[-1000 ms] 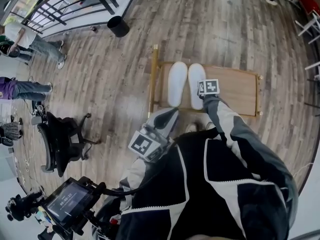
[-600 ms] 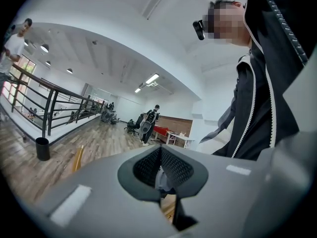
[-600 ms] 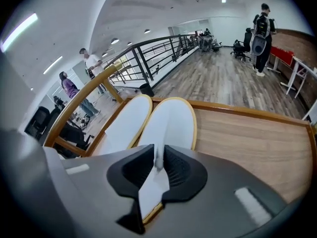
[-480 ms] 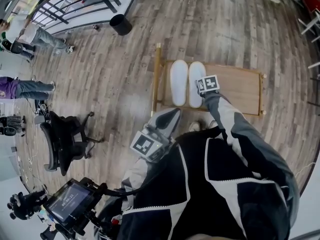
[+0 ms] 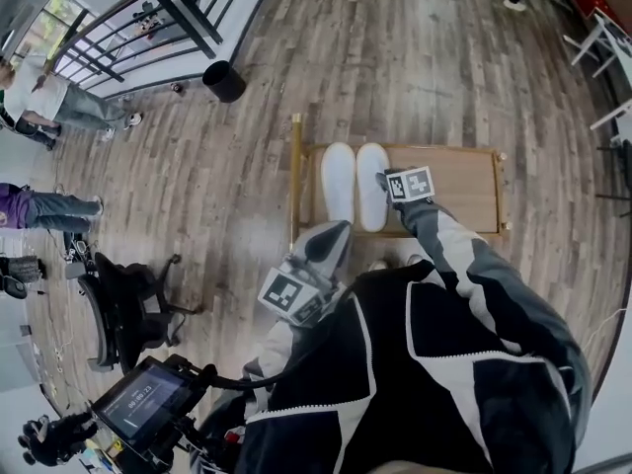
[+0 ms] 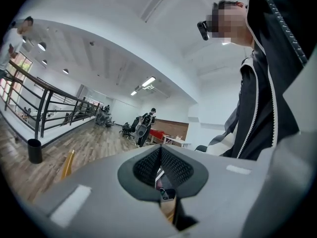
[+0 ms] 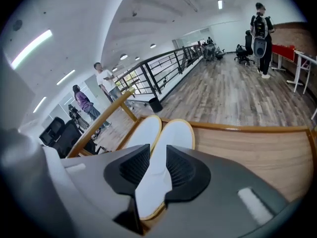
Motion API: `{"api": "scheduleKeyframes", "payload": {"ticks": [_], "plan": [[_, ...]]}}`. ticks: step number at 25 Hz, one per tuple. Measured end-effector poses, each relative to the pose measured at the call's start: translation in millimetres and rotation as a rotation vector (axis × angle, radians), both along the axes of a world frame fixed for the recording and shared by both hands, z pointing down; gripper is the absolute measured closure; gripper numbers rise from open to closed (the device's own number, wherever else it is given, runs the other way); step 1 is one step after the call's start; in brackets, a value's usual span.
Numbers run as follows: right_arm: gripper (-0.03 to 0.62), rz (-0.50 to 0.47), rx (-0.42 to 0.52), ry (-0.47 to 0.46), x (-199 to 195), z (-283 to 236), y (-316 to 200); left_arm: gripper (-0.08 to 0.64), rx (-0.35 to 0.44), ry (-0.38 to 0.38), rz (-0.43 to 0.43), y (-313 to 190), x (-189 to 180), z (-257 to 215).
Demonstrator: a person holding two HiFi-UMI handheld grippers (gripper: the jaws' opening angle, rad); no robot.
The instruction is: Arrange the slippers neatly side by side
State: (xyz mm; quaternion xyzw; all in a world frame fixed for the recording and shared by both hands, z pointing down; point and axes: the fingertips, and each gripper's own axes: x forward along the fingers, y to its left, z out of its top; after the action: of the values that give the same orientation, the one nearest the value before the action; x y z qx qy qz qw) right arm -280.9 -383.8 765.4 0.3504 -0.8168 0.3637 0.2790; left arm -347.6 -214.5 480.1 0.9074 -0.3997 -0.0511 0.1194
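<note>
Spreading across the whole head view is a wood-plank floor [image 5: 444, 67], and on it lies a low wooden rack [image 5: 454, 181] with a pale rail at each end. A black office chair [image 5: 123, 304] stands well apart from it, at the picture's left.

2 white slippers lie at the rack's left end, soles flat and toes pointing away from the person: the left-hand slipper [image 5: 338, 181] just inside the rail, the right-hand slipper [image 5: 371, 184] close against it. Their long edges run parallel and seem to touch, heels level with each other. A black bin [image 5: 224, 80] stands farther off, near a dark railing.

Over the heel of the right-hand slipper hangs the right gripper [image 7: 157, 152], angled downward. Its jaws have just been opening and now stand apart; the white heel shows in the gap, though the pads do not press on it.

Close to the person's jacket, the left gripper [image 6: 160, 155] points level, its jaws pressed together with nothing between them.
</note>
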Motion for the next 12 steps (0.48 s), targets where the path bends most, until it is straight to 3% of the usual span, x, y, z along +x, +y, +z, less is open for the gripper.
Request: {"api": "scheduleKeyframes", "payload": {"ticks": [7,12], "plan": [[0.589,0.076,0.325,-0.256,32,-157,8,0.540,0.013,0.008,0.049,-11,24,-11],[0.589,0.055,0.504,-0.392,61,-248,45,0.540,0.056,0.020,0.079,-13,37,-25]]}}
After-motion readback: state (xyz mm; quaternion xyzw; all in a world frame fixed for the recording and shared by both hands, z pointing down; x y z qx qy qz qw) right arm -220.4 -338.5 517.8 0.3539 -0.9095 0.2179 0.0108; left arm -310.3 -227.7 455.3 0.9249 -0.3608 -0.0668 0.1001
